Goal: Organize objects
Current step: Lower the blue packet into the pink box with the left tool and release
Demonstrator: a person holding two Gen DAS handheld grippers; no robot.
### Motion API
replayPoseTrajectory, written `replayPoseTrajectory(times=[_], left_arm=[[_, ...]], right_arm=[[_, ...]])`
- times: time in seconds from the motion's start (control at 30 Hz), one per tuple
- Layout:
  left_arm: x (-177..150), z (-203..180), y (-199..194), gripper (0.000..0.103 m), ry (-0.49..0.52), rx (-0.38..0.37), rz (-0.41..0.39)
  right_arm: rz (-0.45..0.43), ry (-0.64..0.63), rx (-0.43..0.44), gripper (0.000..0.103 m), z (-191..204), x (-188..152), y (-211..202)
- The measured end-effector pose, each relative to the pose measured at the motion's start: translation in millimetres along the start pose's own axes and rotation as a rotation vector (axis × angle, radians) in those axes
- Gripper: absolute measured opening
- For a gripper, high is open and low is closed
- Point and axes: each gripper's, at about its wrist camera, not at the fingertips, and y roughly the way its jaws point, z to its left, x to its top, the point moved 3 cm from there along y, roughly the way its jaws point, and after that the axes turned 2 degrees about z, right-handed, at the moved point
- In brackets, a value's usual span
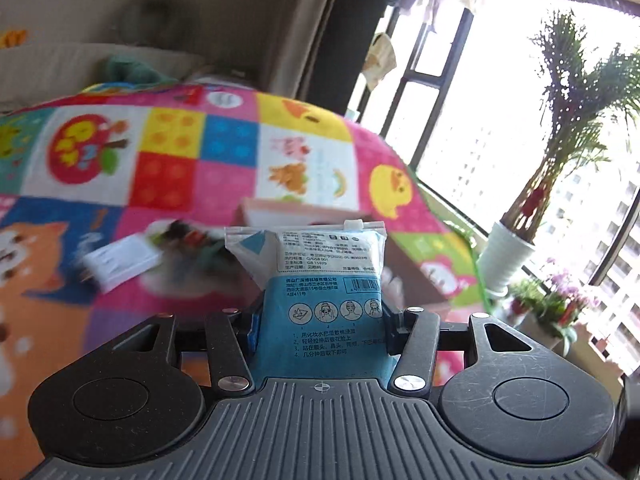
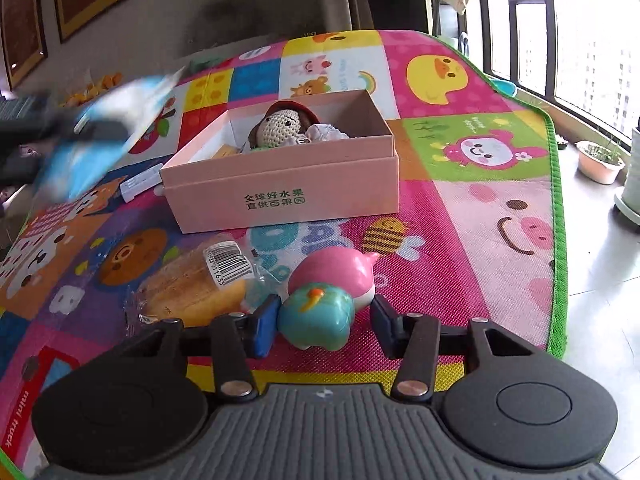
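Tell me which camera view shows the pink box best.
The right wrist view. There the pink box shows whole: open top, printed front wall, and a crocheted doll inside. In the left wrist view only a strip of its rim and side peeks out behind the blue packet held in the left claw.

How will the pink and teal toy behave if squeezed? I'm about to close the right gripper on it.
The pink and teal toy looks glossy and rounded, so it may slip between the right gripper pads. Lying on the mat, it could roll.
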Motion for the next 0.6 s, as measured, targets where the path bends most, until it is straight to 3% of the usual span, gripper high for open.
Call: replayPoseTrajectory(times=[0.1, 0.23, 0.27, 0.33, 0.4, 0.53, 0.6], left_arm=[[18, -16, 54, 0.057, -0.016, 0.02, 0.001], [14, -13, 126, 0.059, -0.063, 0.161, 0.108], [11, -15, 132, 0.059, -0.035, 0.198, 0.099], [5, -28, 135, 0.058, 0.056, 0.234, 0.118], [0, -35, 131, 0.06, 0.109, 0.202, 0.172], [-3, -24, 95, 0.062, 0.036, 0.139, 0.159], [-3, -16, 74, 0.057, -0.01, 0.102, 0.138]], right_arm=[[-0.01, 0.013, 0.01, 0.049, -2, -1, -1], [-0.006, 0.029, 0.02, 0.049, -5, -1, 1], [-0.006, 0.028, 0.019, 0.049, -4, -1, 1], [-0.007, 0.031, 0.019, 0.049, -4, -1, 1], [-0.009, 0.036, 0.024, 0.049, -5, -1, 1], [-0.011, 0.044, 0.03, 0.049, -7, -1, 1], [-0.012, 0.051, 0.034, 0.049, -8, -1, 0]])
